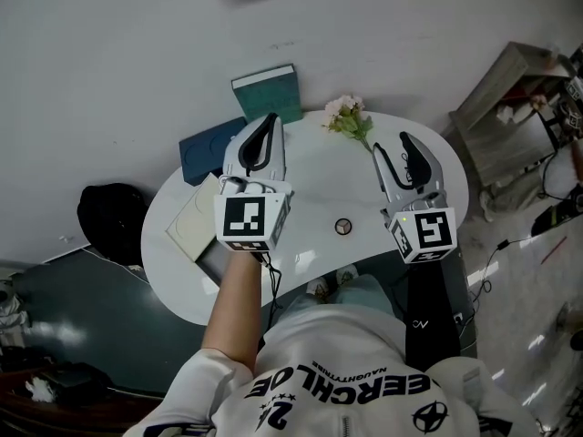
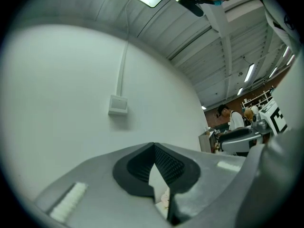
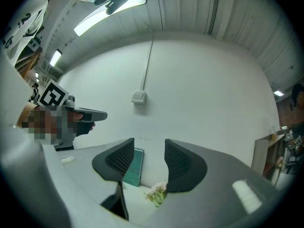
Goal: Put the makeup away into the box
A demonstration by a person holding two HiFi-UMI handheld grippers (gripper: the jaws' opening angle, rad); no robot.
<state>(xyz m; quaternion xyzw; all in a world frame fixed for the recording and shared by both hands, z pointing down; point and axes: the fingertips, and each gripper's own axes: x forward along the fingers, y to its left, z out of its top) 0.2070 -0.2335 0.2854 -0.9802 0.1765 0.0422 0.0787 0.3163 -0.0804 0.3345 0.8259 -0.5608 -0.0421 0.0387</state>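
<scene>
Left tool (image 1: pixel 271 118), right tool (image 1: pixel 390 144) above table (image 1: pixel 319 189) (flowers (image 1: pixel 347 115) at far edge).

Round makeup piece (image 1: pixel 342 227) lying loose, teal box (image 1: pixel 266 92) upright at the wall

The small, pale makeup piece with a dark mark on its face lies flat between the left gripper (image 1: pixel 270 121) and the right gripper (image 1: pixel 390 148), well behind their jaw tips. The box stands on edge just beyond the left gripper's tips.

workshop-like lab hall: ribbed metal ceiling (image 2: pixel 209 56), strip lights (image 3: pixel 109 11), white partition wall (image 2: pixel 71 80), white table (image 1: pixel 314 194)
</scene>
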